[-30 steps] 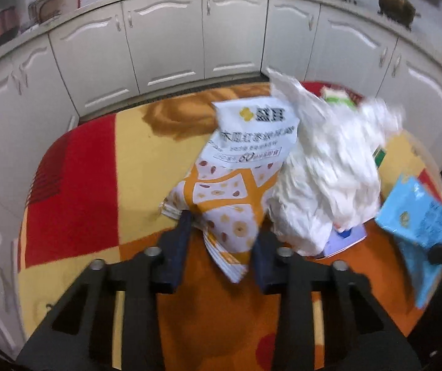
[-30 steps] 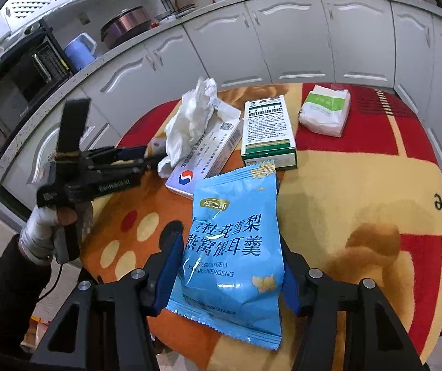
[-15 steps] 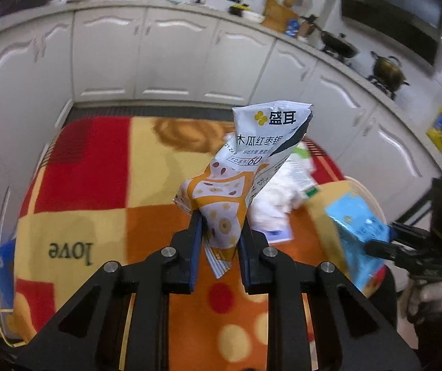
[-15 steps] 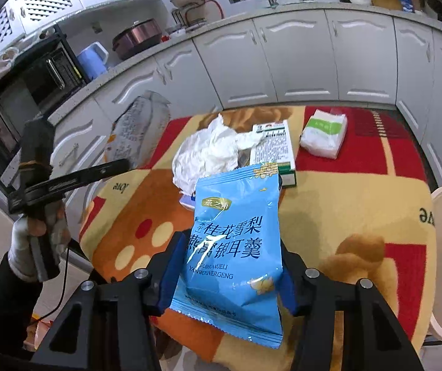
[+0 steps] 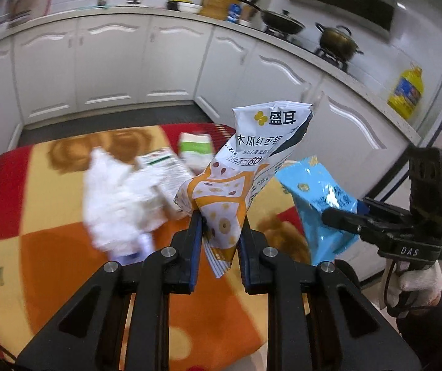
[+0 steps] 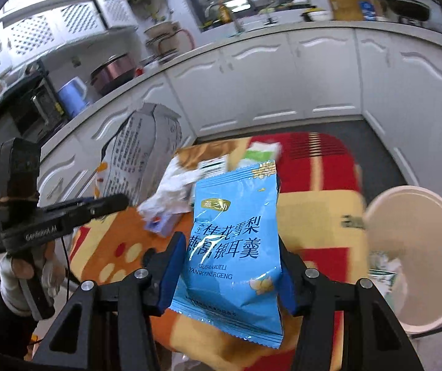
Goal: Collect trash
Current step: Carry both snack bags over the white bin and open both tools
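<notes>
Left wrist view: left gripper (image 5: 220, 241) clamped on the lower end of an orange-and-white packet (image 5: 245, 170), lifted clear above the patterned cloth (image 5: 51, 241). Crumpled tissue (image 5: 112, 194) lies on the cloth behind — blurred, maybe over a small box. Right wrist view: right gripper (image 6: 230, 273) pinches a blue snack bag (image 6: 236, 247) by its sides, held upright off the cloth. White bin (image 6: 415, 247) sits just beside the table edge at right — some trash inside.

Glossy plastic blue pouch (image 6: 233, 247); crumpled white tissue (image 5: 112, 198); fleecy cloth (image 5: 51, 247)
</notes>
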The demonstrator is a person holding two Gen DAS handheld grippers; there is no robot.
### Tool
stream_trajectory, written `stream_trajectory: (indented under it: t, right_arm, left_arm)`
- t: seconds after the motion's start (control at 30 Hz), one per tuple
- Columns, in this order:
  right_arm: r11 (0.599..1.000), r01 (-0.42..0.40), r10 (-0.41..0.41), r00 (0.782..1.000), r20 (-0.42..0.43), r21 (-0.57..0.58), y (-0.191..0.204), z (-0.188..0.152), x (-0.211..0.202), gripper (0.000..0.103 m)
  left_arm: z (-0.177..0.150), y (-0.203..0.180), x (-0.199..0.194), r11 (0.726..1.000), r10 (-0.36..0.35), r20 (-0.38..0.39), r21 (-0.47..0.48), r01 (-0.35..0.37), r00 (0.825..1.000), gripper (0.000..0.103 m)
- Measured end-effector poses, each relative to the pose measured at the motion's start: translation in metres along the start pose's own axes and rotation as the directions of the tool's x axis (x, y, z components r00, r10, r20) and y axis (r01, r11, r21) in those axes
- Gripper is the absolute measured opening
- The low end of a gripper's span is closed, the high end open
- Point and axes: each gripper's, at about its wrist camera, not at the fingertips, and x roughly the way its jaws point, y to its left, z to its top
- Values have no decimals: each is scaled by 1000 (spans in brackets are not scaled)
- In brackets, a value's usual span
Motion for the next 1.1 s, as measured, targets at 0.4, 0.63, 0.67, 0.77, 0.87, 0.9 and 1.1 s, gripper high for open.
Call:
stream_trajectory:
  t: [0.4,0.63,0.67,0.77,0.87,0.9,1.1]
  right_arm:
    - [966,220,-228,973,44,137,-110,-4,-44,52]
    - [928,309,-316,949,-3,209,-171,-17,-46,52]
    - [923,318,-324,946,-11,216,-176,-18,-45,52]
    - [915,326,-328,944,-34,239,-190,-22,-39,52]
    - [906,344,-343,938,-46,248,-200,-24,-35,52]
    - [903,347,-347,937,-48,254,-203,-24,-35,52]
    - [869,396,-398,916,-55,296,-216,-22,-30,66]
  left_arm:
    - [26,-103,96,989,-48,-100,135,61,994,18]
    - [34,-143,147,983,-63,-165,160,90,984,18]
    - [34,-147,155,983,-69,-177,155,97,982,18]
    - [35,-155,170,983,-79,-198,149,110,977,18]
    - [35,-161,184,983,-101,-223,127,131,970,18]
    - [35,-162,188,983,-108,-231,121,139,967,18]
    - [36,-159,208,983,-161,-252,48,179,954,42]
